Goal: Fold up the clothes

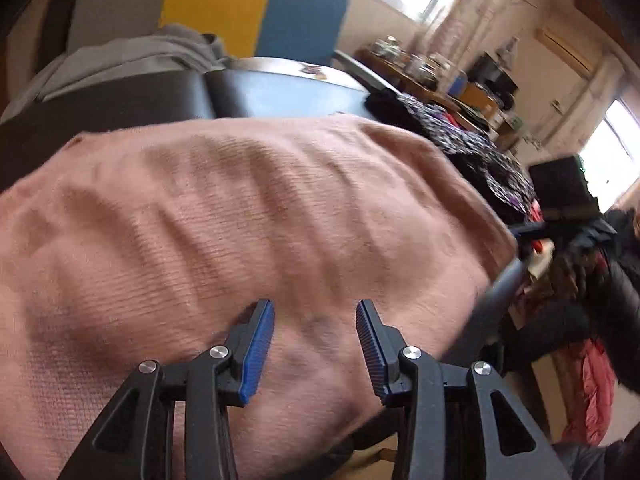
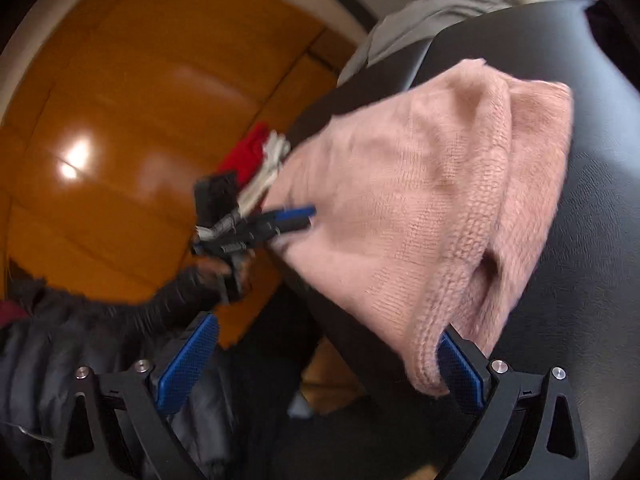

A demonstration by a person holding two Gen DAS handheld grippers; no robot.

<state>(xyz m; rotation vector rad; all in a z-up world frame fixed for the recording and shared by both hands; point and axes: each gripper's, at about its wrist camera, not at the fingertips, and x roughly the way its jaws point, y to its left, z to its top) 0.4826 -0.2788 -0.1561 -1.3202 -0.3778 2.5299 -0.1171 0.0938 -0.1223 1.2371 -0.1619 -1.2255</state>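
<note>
The pink sweater (image 1: pixel 248 216) lies spread over the black padded surface (image 2: pixel 592 184), a soft, fuzzy knit with ribbed edges, already doubled over itself in the right wrist view. It looks light and limp. It should drape and sag from any single hold, and the loose knit is likely to stretch if pulled hard. The fuzzy cloth ought to give the ridged blue pads plenty of bite, so slipping seems unlikely.

The left gripper (image 1: pixel 315 312) hangs over the near part of the sweater with its jaws parted and nothing pinched between them; the cloth shows plainly in the gap. In the right wrist view that same gripper sits at about 9 o'clock from the sweater's middle, at its edge.

The right gripper (image 2: pixel 324 344) has its jaws spread wide. The thick ribbed hem (image 2: pixel 432 344) at the sweater's 6 o'clock corner rests against the right-hand pad (image 2: pixel 460 368), while the other pad stands well clear, so nothing is clamped.

The best holds are likely the ribbed hem and the folded corners, where the knit is thickest. Taking 2 corners at once, 1 per gripper, should keep the fold square.

A grey garment (image 1: pixel 132 56) lies at 11 o'clock beyond the sweater, and a dark patterned pile (image 1: pixel 472 144) at 2 o'clock.
</note>
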